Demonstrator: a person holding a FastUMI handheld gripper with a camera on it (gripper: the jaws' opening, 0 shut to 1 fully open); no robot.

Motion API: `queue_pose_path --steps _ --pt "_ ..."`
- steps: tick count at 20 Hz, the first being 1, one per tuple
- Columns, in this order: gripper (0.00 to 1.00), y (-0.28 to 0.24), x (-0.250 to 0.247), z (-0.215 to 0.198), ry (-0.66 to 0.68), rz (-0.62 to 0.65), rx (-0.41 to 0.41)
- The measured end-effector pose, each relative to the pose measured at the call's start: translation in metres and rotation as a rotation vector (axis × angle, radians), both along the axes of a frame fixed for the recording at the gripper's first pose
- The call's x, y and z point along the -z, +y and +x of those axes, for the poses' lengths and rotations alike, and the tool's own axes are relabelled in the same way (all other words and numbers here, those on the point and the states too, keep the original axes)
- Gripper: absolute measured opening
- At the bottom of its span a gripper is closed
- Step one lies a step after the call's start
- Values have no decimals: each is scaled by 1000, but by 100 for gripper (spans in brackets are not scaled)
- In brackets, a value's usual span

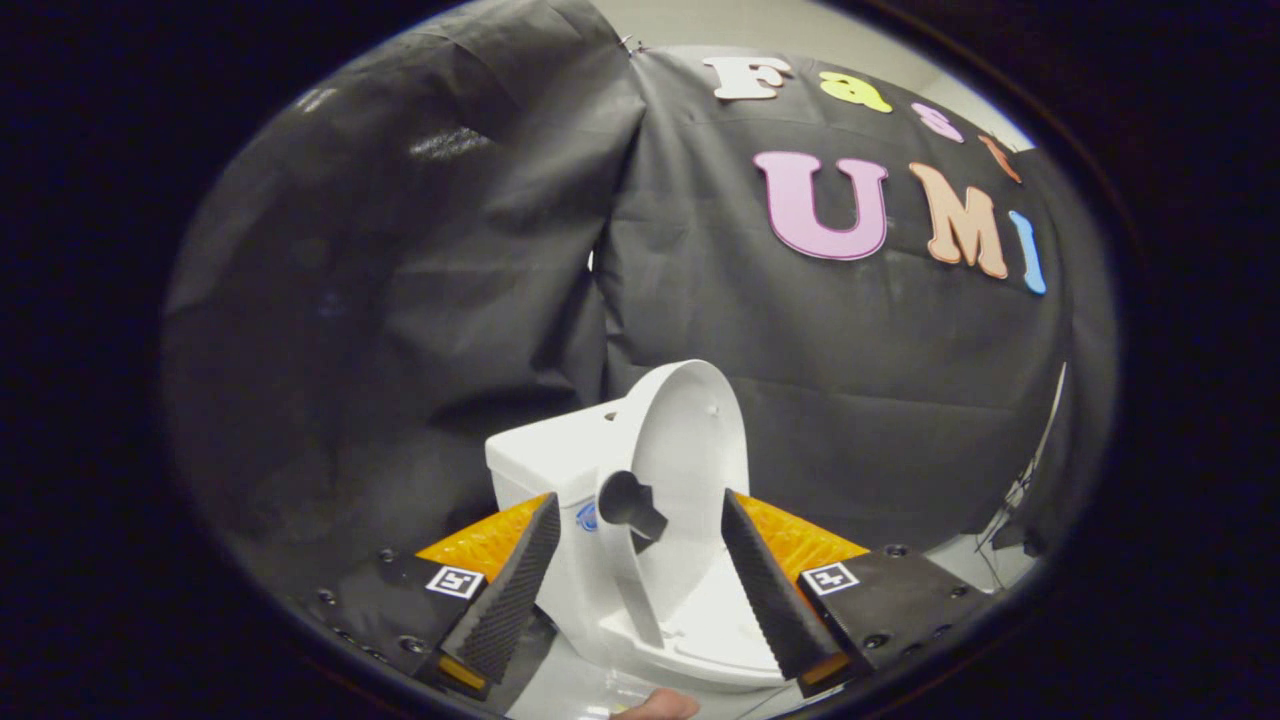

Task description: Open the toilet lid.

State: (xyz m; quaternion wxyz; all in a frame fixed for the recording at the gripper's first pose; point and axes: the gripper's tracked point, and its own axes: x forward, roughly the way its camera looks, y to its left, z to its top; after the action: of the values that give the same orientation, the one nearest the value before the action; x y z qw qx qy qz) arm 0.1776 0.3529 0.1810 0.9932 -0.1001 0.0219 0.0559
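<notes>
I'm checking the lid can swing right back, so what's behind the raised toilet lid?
Behind the raised lid stands the white tank, with the booth's black cloth wall beyond. The lid covers the hinge and part of the tank. The gripper is open, its fingers either side of the toilet.

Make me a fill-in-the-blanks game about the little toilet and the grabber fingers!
1. The toilet lid is standing ____.
2. A black knob sticks out from the lid's ____.
3. The gripper fingers are spread ____, pressing on nothing.
4. The white tank sits ____ the lid.

Missing words: up; edge; open; behind
</notes>
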Motion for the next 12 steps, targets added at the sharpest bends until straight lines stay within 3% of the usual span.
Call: queue_pose_path --steps 12 --pt "97 -123 -34 -49 -81 -92 82"
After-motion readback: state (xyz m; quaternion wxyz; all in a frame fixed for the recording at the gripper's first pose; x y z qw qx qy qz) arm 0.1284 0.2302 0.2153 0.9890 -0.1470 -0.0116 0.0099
